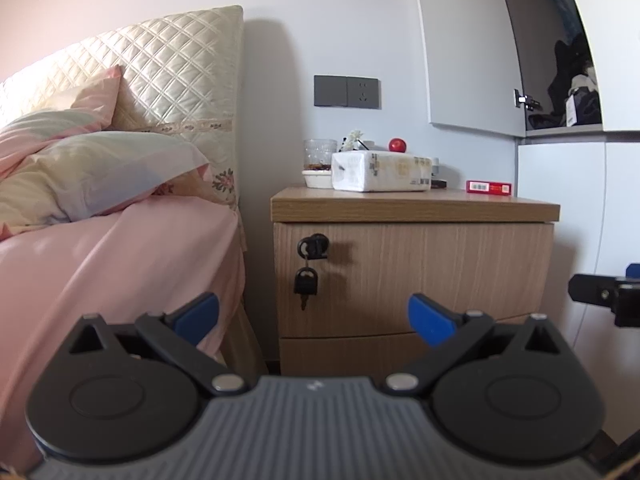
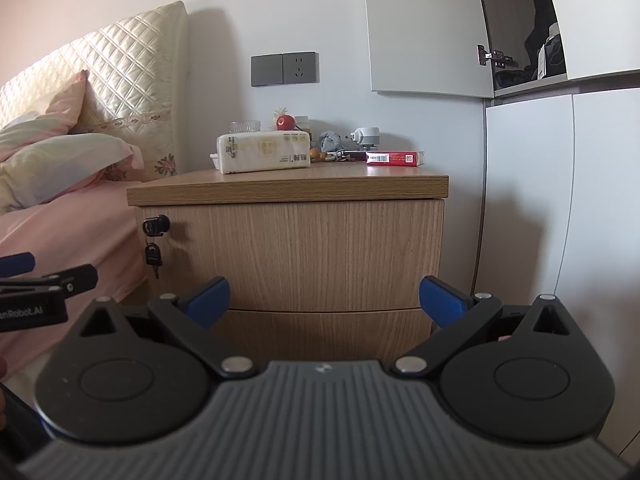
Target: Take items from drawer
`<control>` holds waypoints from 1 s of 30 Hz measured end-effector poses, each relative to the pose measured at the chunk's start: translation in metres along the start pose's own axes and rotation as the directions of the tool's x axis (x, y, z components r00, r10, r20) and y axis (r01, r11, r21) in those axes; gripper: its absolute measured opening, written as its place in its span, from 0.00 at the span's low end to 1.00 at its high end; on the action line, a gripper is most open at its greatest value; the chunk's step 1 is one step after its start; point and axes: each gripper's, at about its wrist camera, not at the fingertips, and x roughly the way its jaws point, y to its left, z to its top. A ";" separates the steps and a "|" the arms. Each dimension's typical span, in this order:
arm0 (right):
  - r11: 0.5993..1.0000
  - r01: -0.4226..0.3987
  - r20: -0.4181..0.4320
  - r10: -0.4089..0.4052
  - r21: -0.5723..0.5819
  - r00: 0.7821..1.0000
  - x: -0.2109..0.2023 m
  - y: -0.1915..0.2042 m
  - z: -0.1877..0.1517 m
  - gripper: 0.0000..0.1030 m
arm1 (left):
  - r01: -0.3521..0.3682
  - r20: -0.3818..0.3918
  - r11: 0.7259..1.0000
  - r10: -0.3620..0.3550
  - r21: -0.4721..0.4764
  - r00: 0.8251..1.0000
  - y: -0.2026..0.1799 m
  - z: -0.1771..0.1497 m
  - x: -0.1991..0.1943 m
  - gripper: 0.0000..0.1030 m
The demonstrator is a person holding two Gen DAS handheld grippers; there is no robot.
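The wood-grain nightstand [image 2: 304, 256] has two curved, closed drawers; the upper drawer [image 1: 416, 280] carries a black lock with two keys [image 1: 306, 282]. Before it, the left tool [image 1: 313, 318] and right tool [image 2: 325, 300] stand spread, blue-tipped, empty. On top lie a plastic-wrapped tissue pack [image 2: 264, 153] and a red box [image 2: 394, 158].

Matt wood-grain nightstand [image 2: 296, 248]; glossy quilted headboard [image 1: 176, 68]; plastic-wrapped tissue pack [image 2: 264, 152]

left tool [image 1: 313, 318]: jaws wide apart, empty | right tool [image 2: 325, 299]: jaws wide apart, empty, seemingly level
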 end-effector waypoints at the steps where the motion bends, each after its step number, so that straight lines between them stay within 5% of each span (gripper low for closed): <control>1: 1.000 0.000 0.000 0.000 0.000 1.000 0.000 -0.001 0.000 1.00 | 0.001 0.000 1.000 -0.001 0.001 1.000 0.000 0.000 0.000 1.00; 30: 1.000 0.003 -0.001 -0.003 -0.009 1.000 -0.002 -0.001 0.003 1.00 | 0.005 0.007 1.000 -0.005 -0.004 1.000 0.001 0.000 0.000 1.00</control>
